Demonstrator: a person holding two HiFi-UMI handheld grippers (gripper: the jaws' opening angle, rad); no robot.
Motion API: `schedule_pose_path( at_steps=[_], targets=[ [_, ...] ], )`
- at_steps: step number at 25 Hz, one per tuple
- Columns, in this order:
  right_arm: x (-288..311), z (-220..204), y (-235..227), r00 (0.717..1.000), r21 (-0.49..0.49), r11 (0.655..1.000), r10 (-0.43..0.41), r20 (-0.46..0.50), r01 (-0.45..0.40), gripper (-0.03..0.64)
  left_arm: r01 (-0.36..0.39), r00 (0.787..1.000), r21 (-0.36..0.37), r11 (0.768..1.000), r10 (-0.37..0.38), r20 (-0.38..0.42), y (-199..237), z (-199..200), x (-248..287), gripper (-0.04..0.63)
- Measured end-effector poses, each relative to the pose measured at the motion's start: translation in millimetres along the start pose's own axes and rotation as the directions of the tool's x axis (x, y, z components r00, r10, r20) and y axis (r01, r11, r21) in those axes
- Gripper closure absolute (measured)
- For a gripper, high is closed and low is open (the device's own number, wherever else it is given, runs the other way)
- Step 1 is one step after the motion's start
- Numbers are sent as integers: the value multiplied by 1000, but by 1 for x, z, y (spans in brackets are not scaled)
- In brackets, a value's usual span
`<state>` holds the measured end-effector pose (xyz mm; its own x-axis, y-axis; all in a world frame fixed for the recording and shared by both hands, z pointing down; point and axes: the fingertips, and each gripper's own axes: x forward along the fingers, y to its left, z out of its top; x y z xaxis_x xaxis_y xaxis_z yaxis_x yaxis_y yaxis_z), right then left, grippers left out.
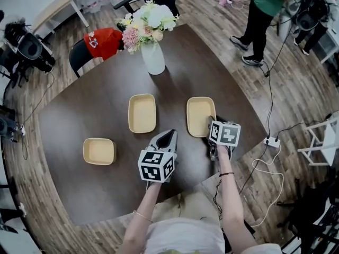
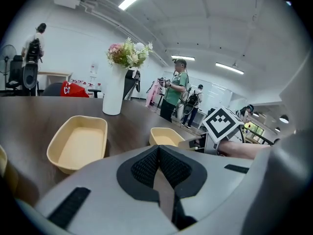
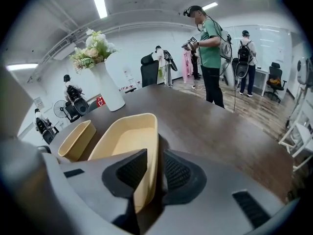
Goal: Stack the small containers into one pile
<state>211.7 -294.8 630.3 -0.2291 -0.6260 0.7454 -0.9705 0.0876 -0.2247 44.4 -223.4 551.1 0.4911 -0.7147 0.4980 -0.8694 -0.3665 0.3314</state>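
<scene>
Three tan containers lie apart on the dark table (image 1: pixel 95 194): the left one (image 1: pixel 99 151), the middle one (image 1: pixel 142 112) and the right one (image 1: pixel 200 115). My right gripper (image 1: pixel 211 125) is at the right container's near right corner. In the right gripper view its jaws (image 3: pixel 155 155) straddle the side wall of that container (image 3: pixel 124 141); a dark gap shows beside the right pad, so it is open. My left gripper (image 1: pixel 170 134) hovers between the middle and right containers, shut and empty (image 2: pixel 159 148). The left gripper view shows the middle container (image 2: pixel 78 143) and the right one (image 2: pixel 164 136) ahead.
A white vase of flowers (image 1: pixel 153 57) stands at the table's far side. Behind it is a chair with a red garment (image 1: pixel 100 41). A person (image 1: pixel 259 15) stands on the wood floor at the upper right, and a power strip with cables (image 1: pixel 271 141) lies right of the table.
</scene>
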Motion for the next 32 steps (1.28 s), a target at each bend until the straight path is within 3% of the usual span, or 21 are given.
schedule_pose_path(
  at_steps=[2, 6, 14, 21, 32],
  targets=[
    [0, -1, -3, 1000, 16, 1000, -13, -4, 13, 542, -6, 1000, -4, 1000, 6, 1, 1, -1, -1, 571],
    [-1, 0, -3, 1000, 42, 999, -23, -10, 23, 578, -22, 1000, -16, 1000, 22, 8, 4, 1, -3, 571],
    [-15, 5, -3, 1000, 136, 991, 6, 21, -9, 581, -51, 998, -25, 998, 52, 40, 3, 8, -14, 571],
    [-28, 18, 15, 995, 162, 983, 69, 70, -80, 581, -72, 994, -32, 997, 74, 84, 4, 15, -28, 571],
    [-36, 40, 85, 976, 114, 973, 188, 109, -200, 581, -162, 975, -81, 984, 172, 141, 35, 23, -70, 571]
  ],
)
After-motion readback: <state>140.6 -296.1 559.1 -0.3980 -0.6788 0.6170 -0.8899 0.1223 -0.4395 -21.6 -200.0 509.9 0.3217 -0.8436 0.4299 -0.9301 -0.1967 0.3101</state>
